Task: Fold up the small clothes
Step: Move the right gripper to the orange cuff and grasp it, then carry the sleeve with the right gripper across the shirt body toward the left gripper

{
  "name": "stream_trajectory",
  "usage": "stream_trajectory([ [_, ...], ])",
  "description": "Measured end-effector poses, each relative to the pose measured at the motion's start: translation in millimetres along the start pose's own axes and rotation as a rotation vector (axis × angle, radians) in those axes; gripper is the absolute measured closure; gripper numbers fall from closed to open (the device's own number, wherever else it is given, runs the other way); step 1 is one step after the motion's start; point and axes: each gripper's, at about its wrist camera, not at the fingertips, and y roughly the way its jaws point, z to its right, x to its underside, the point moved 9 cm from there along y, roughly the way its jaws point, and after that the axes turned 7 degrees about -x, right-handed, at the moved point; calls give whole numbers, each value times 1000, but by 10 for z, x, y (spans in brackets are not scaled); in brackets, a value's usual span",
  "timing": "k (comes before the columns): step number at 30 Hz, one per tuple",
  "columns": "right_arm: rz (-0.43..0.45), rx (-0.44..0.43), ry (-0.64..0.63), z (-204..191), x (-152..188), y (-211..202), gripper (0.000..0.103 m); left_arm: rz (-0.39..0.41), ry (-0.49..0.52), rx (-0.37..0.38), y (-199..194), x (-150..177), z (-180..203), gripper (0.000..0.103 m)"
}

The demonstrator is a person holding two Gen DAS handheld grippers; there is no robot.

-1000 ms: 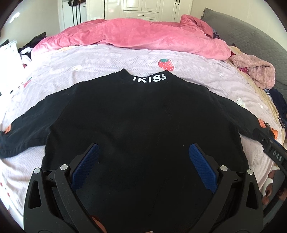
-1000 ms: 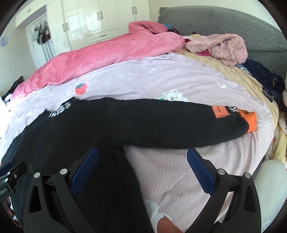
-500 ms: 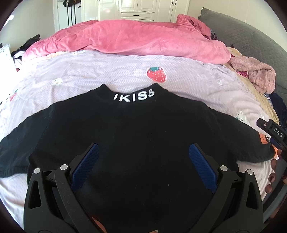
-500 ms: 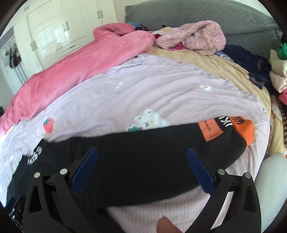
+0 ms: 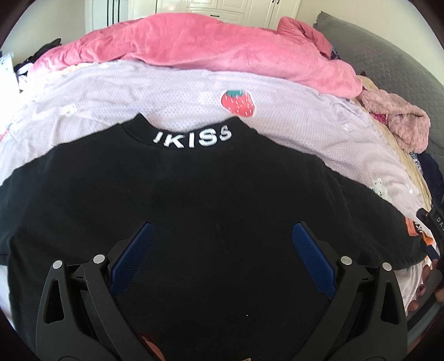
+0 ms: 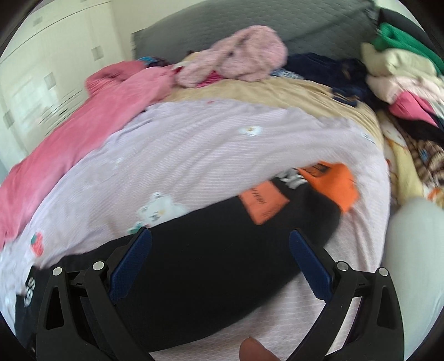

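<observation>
Both my claws gape wide and empty — my left gripper [image 5: 222,244] hovers over the black sweatshirt [image 5: 194,208] spread flat on the lilac sheet [image 5: 291,111], my right gripper [image 6: 220,250] over its orange-patched sleeve [image 6: 249,236] — collar toward the pink blanket [image 5: 208,47].

Pink quilt [image 5: 211,52], lilac strawberry-print sheet [image 5: 291,116], fluffy pink garment [image 6: 244,55], grey headboard [image 6: 291,25], white wardrobe [image 6: 47,69]

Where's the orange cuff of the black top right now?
In the right wrist view the orange cuff lies on the lilac sheet, at the sleeve end of the black top, ahead and right of the open right gripper, untouched.
</observation>
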Motion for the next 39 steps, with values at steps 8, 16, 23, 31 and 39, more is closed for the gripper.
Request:
stream_trajectory([
  [8, -18, 106, 128, 455, 103, 137, 4, -4, 22, 9, 11, 55, 49, 9],
  [16, -36, 34, 238, 661, 33, 338, 4, 0, 9, -5, 15, 65, -71, 9],
  [23, -1, -69, 364, 779, -82, 359, 37, 4, -15, -19, -36, 116, -253, 9],
  [31, 64, -266, 110, -25, -179, 79, 93, 23, -55, -23, -182, 211, -438, 9],
  [39, 57, -584, -223, -1427, 367, -394, 95, 6, -125, -1, -227, 244, -667, 9],
])
